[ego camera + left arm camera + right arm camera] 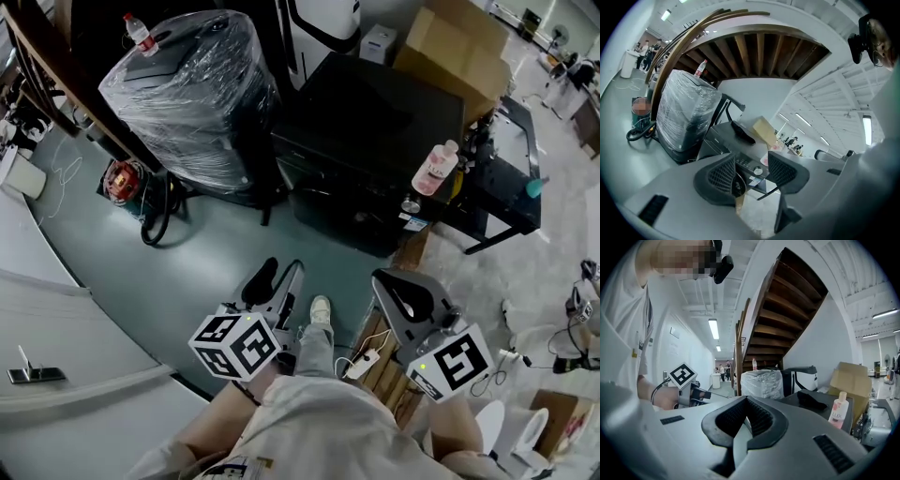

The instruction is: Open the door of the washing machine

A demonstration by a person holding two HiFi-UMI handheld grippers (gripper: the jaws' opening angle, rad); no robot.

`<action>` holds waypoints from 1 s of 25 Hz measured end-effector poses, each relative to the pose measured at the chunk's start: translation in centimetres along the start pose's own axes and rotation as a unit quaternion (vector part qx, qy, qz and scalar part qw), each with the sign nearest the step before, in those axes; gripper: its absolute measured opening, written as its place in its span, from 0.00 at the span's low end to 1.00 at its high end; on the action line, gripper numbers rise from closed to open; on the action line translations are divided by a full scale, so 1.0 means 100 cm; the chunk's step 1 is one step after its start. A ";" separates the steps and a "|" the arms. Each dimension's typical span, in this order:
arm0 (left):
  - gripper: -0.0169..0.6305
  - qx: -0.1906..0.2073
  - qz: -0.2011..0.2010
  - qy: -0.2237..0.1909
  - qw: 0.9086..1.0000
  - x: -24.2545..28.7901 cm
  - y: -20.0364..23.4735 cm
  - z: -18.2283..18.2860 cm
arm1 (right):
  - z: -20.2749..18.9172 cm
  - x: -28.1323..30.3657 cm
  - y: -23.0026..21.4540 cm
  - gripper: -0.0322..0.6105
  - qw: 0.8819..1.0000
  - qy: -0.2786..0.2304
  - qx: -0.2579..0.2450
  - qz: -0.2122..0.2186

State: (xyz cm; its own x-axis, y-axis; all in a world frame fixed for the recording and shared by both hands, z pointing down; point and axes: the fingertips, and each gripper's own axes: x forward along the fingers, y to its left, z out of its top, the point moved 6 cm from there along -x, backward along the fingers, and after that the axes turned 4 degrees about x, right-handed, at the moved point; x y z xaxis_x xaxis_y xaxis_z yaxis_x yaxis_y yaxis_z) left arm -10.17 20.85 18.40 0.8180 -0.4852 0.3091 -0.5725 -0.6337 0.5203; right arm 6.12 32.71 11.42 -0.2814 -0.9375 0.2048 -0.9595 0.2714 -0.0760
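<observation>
The left gripper (752,171) has its jaws apart with nothing between them; past the gap shows the washing machine's control panel (749,167) with its knob. The right gripper (747,400) has its jaws together at the tips, with nothing in them. In the head view both are held low in front of the person, side by side above the floor (206,244), each with its marker cube nearest the body.

The black washing machine (375,141) stands on the floor ahead, well apart from both grippers. Its front is dark, and the door cannot be made out clearly. A pink bottle (436,169) stands on its top near the right edge. A cardboard box (450,47) sits behind it, and a plastic-wrapped bundle (192,98) stands to its left, under the stairs (787,310).
</observation>
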 end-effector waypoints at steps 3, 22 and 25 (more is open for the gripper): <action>0.37 -0.018 0.000 0.020 1.000 0.038 0.015 0.010 | 0.002 0.031 -0.030 0.09 1.000 0.020 0.000 -0.008; 0.39 -0.144 0.046 0.082 0.985 0.180 0.092 0.017 | 0.011 0.175 -0.149 0.09 0.997 0.071 0.001 0.003; 0.39 -0.146 0.053 0.084 0.984 0.196 0.096 0.009 | 0.005 0.188 -0.169 0.09 0.997 0.070 0.015 0.008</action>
State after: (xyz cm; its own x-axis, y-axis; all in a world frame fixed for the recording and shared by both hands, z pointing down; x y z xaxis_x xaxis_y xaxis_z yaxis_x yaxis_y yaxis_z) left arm 0.36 4.76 28.76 0.7658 -0.4179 0.4887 -0.6350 -0.3719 0.6771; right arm 17.05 10.41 16.07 -0.2985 -0.8928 0.3374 -0.9544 0.2780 -0.1088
